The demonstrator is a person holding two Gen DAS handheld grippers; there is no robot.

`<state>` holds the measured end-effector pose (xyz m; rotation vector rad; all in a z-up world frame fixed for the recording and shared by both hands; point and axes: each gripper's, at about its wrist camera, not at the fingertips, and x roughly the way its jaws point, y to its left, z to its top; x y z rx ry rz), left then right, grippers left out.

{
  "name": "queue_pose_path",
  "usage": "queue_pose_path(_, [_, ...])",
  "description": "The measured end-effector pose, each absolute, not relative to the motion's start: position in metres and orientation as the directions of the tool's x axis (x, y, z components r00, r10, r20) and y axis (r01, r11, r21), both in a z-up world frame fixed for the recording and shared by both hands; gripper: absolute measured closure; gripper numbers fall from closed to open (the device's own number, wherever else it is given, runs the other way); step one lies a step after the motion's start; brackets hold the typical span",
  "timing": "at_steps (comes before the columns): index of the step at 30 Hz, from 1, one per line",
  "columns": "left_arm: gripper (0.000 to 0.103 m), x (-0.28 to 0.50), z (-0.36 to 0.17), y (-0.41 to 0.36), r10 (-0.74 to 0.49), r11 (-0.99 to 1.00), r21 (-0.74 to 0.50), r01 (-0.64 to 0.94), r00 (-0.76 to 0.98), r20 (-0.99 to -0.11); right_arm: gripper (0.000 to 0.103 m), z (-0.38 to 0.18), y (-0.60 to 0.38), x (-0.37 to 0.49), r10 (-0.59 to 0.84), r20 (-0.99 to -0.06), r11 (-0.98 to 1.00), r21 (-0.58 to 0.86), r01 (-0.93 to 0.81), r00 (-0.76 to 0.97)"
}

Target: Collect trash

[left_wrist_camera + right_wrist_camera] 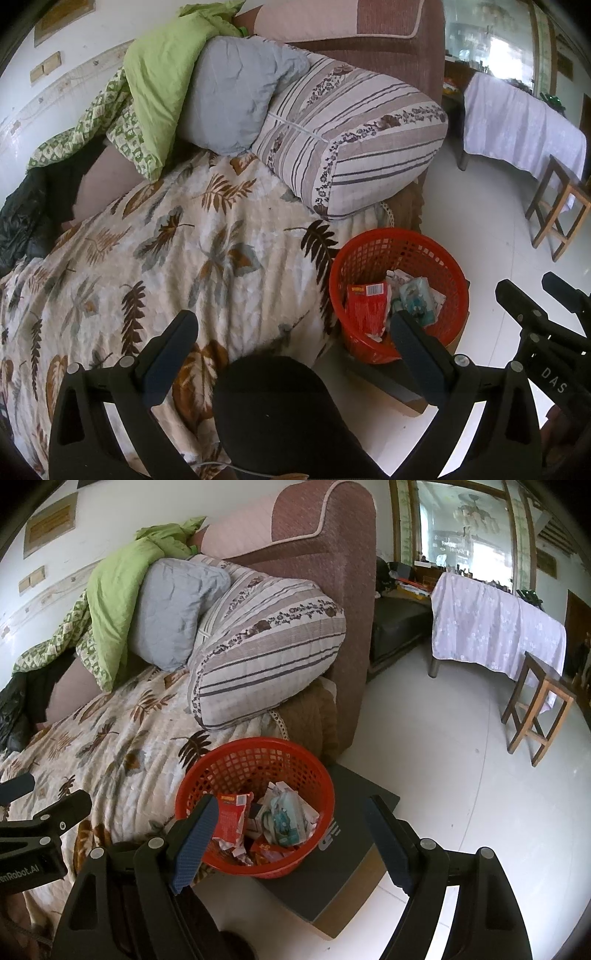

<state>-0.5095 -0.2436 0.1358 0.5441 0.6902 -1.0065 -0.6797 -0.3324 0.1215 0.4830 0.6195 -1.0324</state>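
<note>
I find both hand-held grippers empty: left hand-held gripper fingers apart, right hand-held gripper likewise. Trash sits in red basket on dark box right of bed. I judge wrappers light, crumpled, soft; pinch raised folded edge.

Trash in basket beside sofa

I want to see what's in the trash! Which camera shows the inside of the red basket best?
The right wrist view: the round red plastic mesh basket sits near the middle, its wrappers and packets seen from above. The left wrist view shows the same basket smaller, with a finger of the left tongs covering part of it.
</note>
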Motion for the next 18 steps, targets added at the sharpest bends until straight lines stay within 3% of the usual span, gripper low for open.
queue_pose_path(18, [0.0,-0.5117,0.1278,-0.2493,-0.558,0.419,0.109,0.902,0.35,-0.753,0.019,0.1175,-0.3383,-0.6764,-0.629,-0.686,0.439,0.074,0.895,0.366])
